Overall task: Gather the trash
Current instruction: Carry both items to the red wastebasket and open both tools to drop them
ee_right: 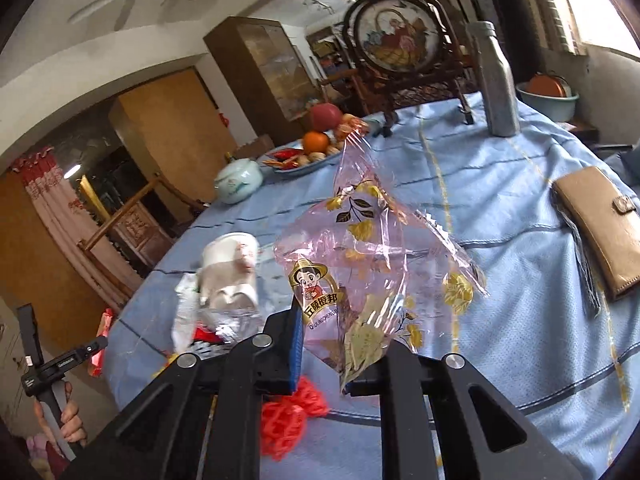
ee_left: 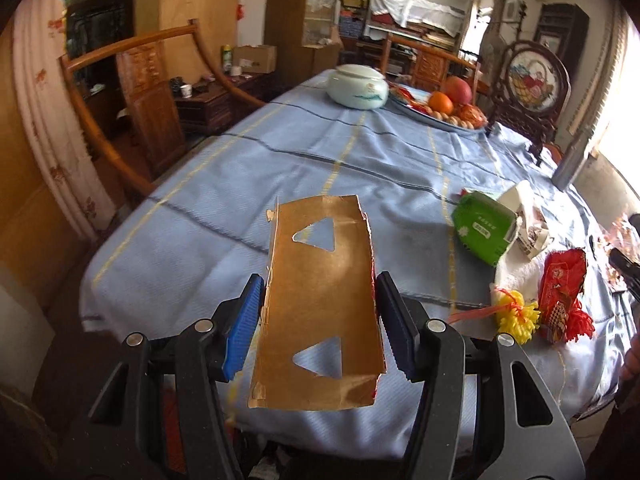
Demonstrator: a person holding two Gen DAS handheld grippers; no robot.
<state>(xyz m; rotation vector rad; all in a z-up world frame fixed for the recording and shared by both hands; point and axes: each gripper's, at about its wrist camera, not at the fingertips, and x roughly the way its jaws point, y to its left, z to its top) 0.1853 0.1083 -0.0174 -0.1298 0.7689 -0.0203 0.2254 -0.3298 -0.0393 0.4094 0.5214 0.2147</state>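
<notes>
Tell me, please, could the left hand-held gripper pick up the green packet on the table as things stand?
Probably not yet. The left hand-held gripper already has the brown cardboard piece between its pads, so it has no room for the green packet; nothing else seems to block the way there.

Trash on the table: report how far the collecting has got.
Nothing visibly binned yet. In hand: the left gripper clamps a cardboard piece; the right gripper is shut on a pink plastic bag. Left on the blue tablecloth: green packet, red wrapper, crumpled paper cup.
</notes>
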